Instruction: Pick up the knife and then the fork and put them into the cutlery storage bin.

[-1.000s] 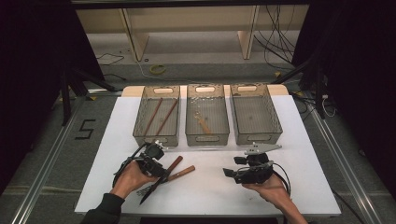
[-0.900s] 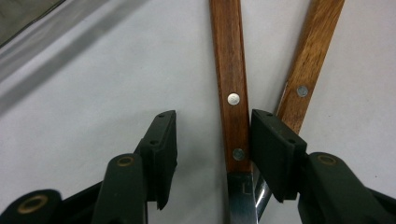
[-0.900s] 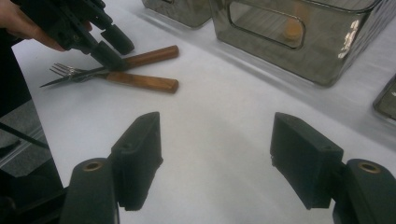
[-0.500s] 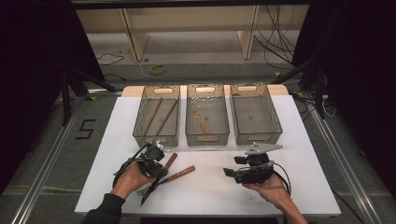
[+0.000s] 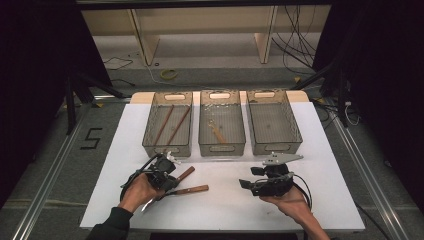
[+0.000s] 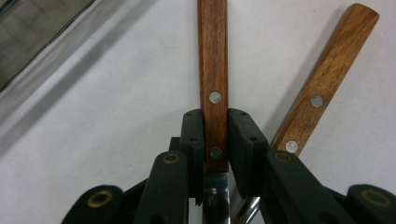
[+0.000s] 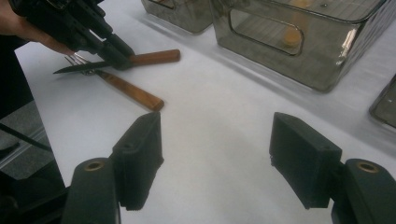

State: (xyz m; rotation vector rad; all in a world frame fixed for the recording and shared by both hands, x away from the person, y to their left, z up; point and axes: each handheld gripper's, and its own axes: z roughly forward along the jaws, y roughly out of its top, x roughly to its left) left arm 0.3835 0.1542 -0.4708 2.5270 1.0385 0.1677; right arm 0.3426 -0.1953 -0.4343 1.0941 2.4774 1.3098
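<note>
Two wooden-handled utensils lie crossed on the white table. One is a knife point(image 6: 213, 70) with a dark blade point(image 7: 77, 68); its handle point(image 5: 185, 173) points toward the bins. The other is a fork point(image 7: 133, 92) whose handle point(image 5: 194, 189) lies nearer the person and shows again point(image 6: 322, 88). My left gripper point(image 6: 215, 128) has just been closing, and its pads now press both sides of the knife handle near the blade. It shows from above point(image 5: 166, 176) and from across the table point(image 7: 116, 52). My right gripper point(image 7: 215, 154) rests open over bare table, also seen from above point(image 5: 246, 184).
Three clear bins stand in a row behind the utensils. The left bin point(image 5: 167, 148) holds two brown sticks, the middle bin point(image 5: 222, 147) holds a small wooden utensil, and the right bin point(image 5: 276, 146) has nothing visible inside. A bin wall point(image 7: 280, 51) rises close ahead of my right gripper.
The left gripper's jaws have narrowed onto the knife handle. Both hands have stayed where they were, and the right gripper looks the same.
</note>
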